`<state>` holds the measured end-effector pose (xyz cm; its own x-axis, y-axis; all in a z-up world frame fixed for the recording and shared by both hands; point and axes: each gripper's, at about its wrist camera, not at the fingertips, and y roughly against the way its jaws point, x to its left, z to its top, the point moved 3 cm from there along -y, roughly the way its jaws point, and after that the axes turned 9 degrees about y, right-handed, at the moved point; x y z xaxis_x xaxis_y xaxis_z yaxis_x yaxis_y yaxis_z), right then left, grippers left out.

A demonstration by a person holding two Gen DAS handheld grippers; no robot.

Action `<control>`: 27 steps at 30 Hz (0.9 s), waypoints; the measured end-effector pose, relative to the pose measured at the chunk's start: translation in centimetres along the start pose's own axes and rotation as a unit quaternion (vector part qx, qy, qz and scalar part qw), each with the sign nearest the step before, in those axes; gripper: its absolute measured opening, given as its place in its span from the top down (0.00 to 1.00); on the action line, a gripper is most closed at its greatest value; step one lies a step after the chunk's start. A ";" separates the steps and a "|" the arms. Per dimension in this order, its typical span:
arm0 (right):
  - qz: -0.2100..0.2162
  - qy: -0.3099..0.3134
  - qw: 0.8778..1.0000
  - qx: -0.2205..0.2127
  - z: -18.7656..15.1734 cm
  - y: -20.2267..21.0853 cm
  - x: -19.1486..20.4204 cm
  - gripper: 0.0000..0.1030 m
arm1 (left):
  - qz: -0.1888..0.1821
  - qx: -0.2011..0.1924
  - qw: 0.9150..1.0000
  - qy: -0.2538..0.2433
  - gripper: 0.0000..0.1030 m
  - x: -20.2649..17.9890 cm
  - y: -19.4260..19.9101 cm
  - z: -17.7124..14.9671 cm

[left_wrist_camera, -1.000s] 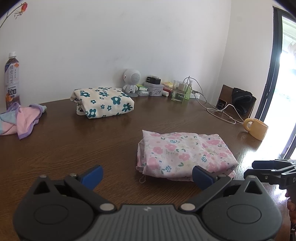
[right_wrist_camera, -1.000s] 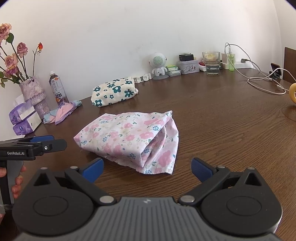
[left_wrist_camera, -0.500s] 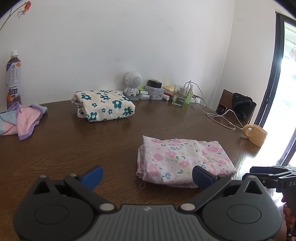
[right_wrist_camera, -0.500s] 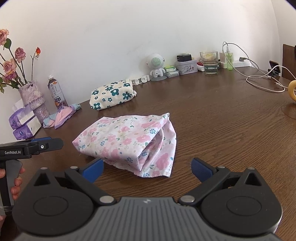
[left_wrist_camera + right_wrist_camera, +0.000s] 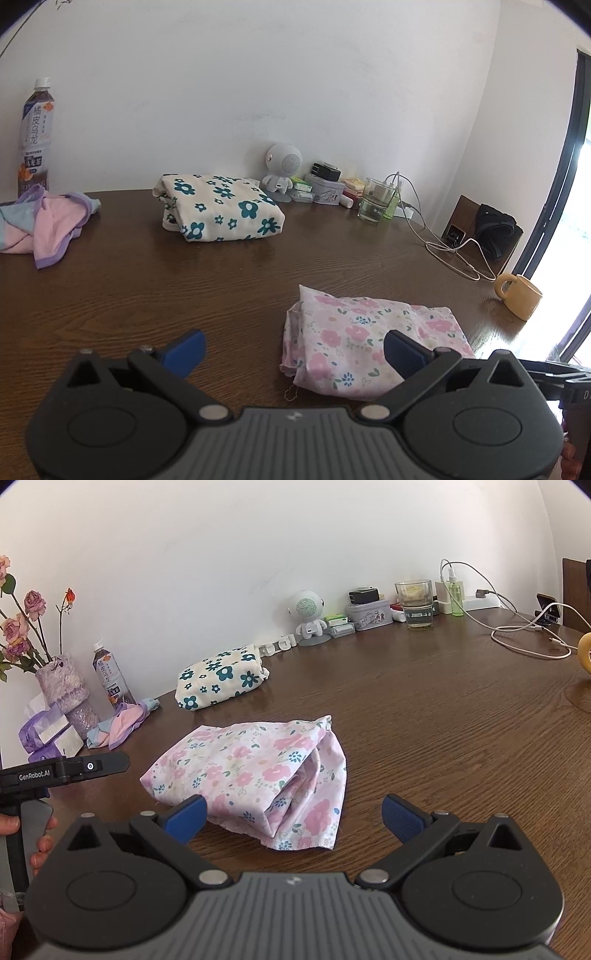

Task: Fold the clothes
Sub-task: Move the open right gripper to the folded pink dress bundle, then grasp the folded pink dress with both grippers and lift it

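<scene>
A folded pink floral cloth (image 5: 369,343) (image 5: 255,771) lies on the brown table (image 5: 147,288), just ahead of both grippers. My left gripper (image 5: 293,349) is open and empty, its right finger in front of the cloth's near edge. The right gripper (image 5: 291,816) is open too, holding nothing, the cloth's near corner lying between its fingers. A folded cream cloth with teal flowers (image 5: 218,212) (image 5: 219,677) sits further back. A crumpled pink and lilac garment (image 5: 44,225) (image 5: 122,727) lies at the far left.
A tea bottle (image 5: 35,133), a small white robot figure (image 5: 282,168), a glass (image 5: 375,199), boxes and a white cable (image 5: 450,254) line the wall. A yellow mug (image 5: 519,299) stands at the right. A vase of roses (image 5: 59,686) and tissue packs (image 5: 44,734) stand at the left.
Both grippers have drawn back and risen slightly from the pink floral cloth; it sits lower and nearer in both views. Both stay open and the cloth has not moved.
</scene>
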<state>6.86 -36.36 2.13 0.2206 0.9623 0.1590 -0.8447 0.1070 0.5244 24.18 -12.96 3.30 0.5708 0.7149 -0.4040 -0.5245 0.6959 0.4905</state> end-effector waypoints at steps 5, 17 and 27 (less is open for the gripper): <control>0.002 -0.003 1.000 0.002 0.4 -0.5 -0.5 0.00 | 0.003 0.005 1.000 0.009 0.00 -0.3 -1.0 0.5; 0.022 -0.057 0.998 0.026 2.1 -4.8 -1.4 0.00 | 0.004 0.045 0.998 0.031 0.00 -0.3 -4.8 0.0; 0.044 -0.089 0.994 0.039 2.1 -7.8 -1.2 0.24 | -0.010 0.071 0.997 0.042 0.05 -1.0 -8.3 0.0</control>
<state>14.22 -38.90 -0.42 0.2365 0.9065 0.3499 -0.8255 -0.0025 0.5643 27.99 -19.50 -0.33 0.5218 0.7081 -0.4757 -0.4154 0.6980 0.5833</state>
